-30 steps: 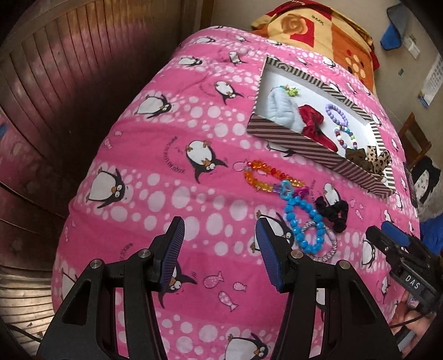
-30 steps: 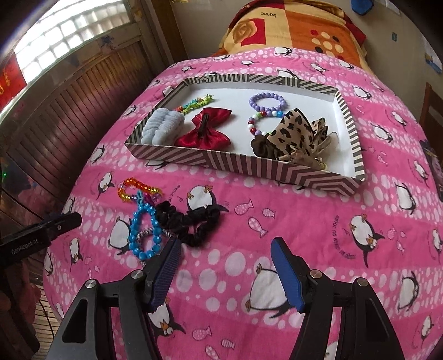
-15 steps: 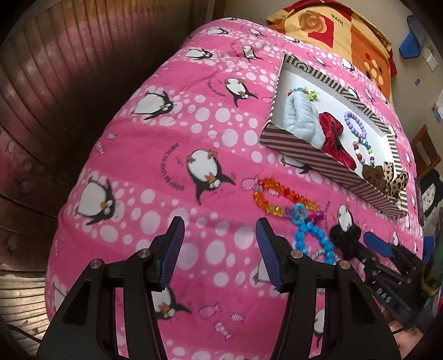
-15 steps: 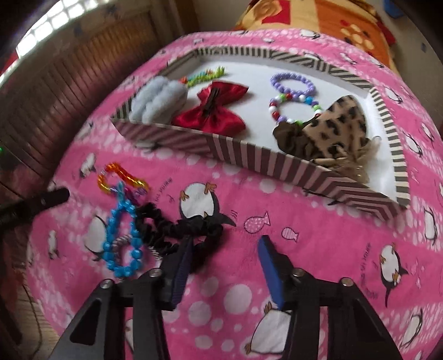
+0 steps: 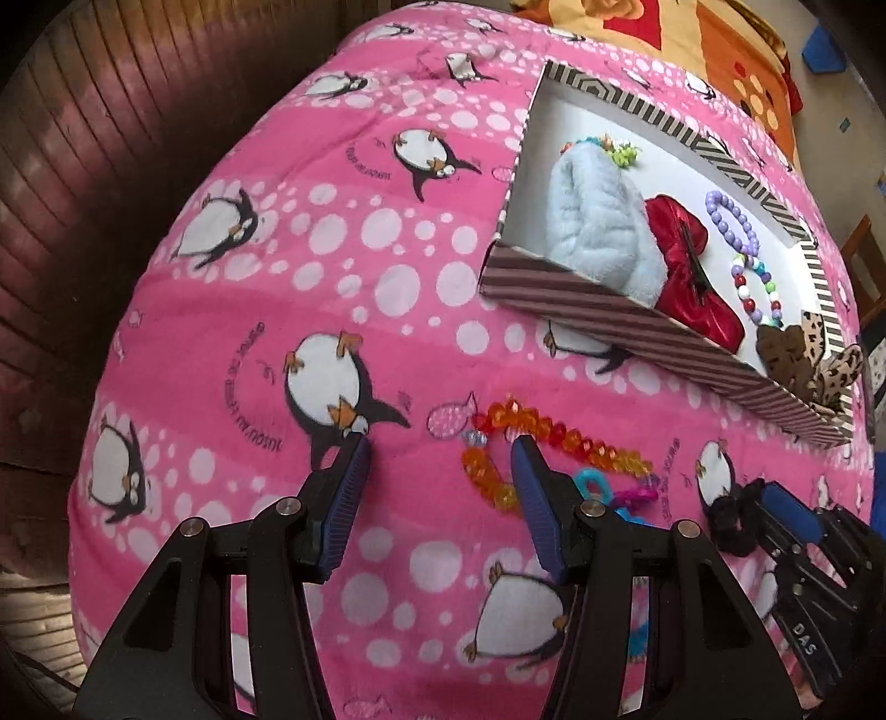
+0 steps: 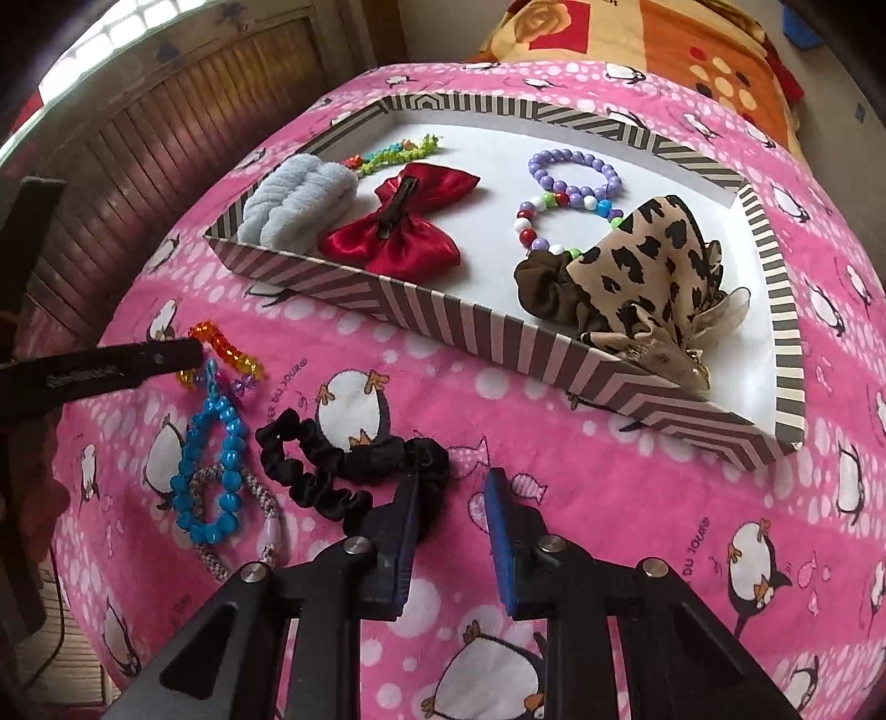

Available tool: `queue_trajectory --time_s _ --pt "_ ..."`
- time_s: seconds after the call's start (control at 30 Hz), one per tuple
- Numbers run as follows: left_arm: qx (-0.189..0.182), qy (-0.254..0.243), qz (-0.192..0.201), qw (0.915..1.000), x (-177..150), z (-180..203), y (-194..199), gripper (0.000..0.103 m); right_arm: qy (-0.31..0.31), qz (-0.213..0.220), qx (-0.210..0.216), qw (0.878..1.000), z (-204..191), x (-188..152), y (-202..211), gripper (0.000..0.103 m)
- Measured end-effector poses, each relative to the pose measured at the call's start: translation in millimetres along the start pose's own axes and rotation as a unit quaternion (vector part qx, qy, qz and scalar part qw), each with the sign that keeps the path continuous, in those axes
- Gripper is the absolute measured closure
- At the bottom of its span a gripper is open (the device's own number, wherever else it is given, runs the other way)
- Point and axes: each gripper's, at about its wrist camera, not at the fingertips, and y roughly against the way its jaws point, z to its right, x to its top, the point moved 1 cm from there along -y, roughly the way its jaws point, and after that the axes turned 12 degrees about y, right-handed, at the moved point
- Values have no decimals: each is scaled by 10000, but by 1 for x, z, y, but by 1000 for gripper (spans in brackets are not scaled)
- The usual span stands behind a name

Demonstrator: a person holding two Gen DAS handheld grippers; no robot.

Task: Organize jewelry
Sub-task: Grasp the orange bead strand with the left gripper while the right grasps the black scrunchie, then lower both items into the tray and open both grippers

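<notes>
- Hanging low over the pink penguin-print blanket [image 5: 232, 343], the left gripper [image 5: 440, 462] has its jaws wide apart, though they have just drawn in slightly; only blanket lies between them.
- Its right finger [image 5: 534, 487] stands in front of the orange and red faceted bead bracelet [image 5: 559, 437], hiding part of the loop.
- The right gripper [image 6: 451, 512] has just been closing, its jaws narrowed but still apart, with bare blanket in the gap; its left finger [image 6: 404, 526] is at the right end of the black ruffled fabric scrunchie [image 6: 332, 462], and contact cannot be told.
- Left of the scrunchie lie a bright blue round-bead bracelet [image 6: 213, 471] and, partly beneath it, a grey woven cord bracelet [image 6: 249, 531].
- Farther off sits the shallow striped cardboard tray [image 6: 498, 343], holding a pale blue fluffy scrunchie [image 6: 293, 199], a red satin bow clip [image 6: 410, 221], a purple bead bracelet [image 6: 573, 174], a multicoloured bead bracelet [image 6: 540, 213] and a leopard-print scarf scrunchie [image 6: 648, 266].
- Beyond the tray lies an orange patterned quilt [image 6: 681, 44].
</notes>
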Motion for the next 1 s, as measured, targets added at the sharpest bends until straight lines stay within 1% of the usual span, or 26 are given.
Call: queue_trajectory --time_s 0.03,0.07,0.1,0.13,0.17,0.23,0.3,0.47,0.7,0.83,1.0 --pt "16 -32 75 10000 1 1 0 65 -26 54 13 10000 0 0 0 81" --pt "50 -84 135 9999 2 2 0 85 -22 118 21 9999 1 -1 1 81" --pt "23 -84 133 9999 2 2 0 94 -16 158 39 9999 0 -2 1 85" --pt "-73 -38 70 9999 4 0 0 94 -24 185 85 9998 1 -3 3 97" --pt "-203 15 -11 9998 5 -3 1 94 -62 207 198 9996 2 -3 4 98" --pt "-367 67 -76 9993 7 -7 6 94 -94 274 330 9990 3 -4 13 98" --pt "-496 98 -40 9987 8 -9 15 95 -76 355 374 9986 1 -3 22 98" --pt "-793 11 221 9966 14 -7 49 95 -213 650 526 9963 4 2 49 98" --pt "-992 -182 591 9931 21 1 93 95 -341 976 649 9925 11 12 80 98" --pt "-1077 -331 787 9905 28 9 114 95 -314 1120 532 9918 12 21 92 98" --pt "-1213 -589 902 9867 38 34 129 95 -405 1231 336 9910 27 30 101 98"
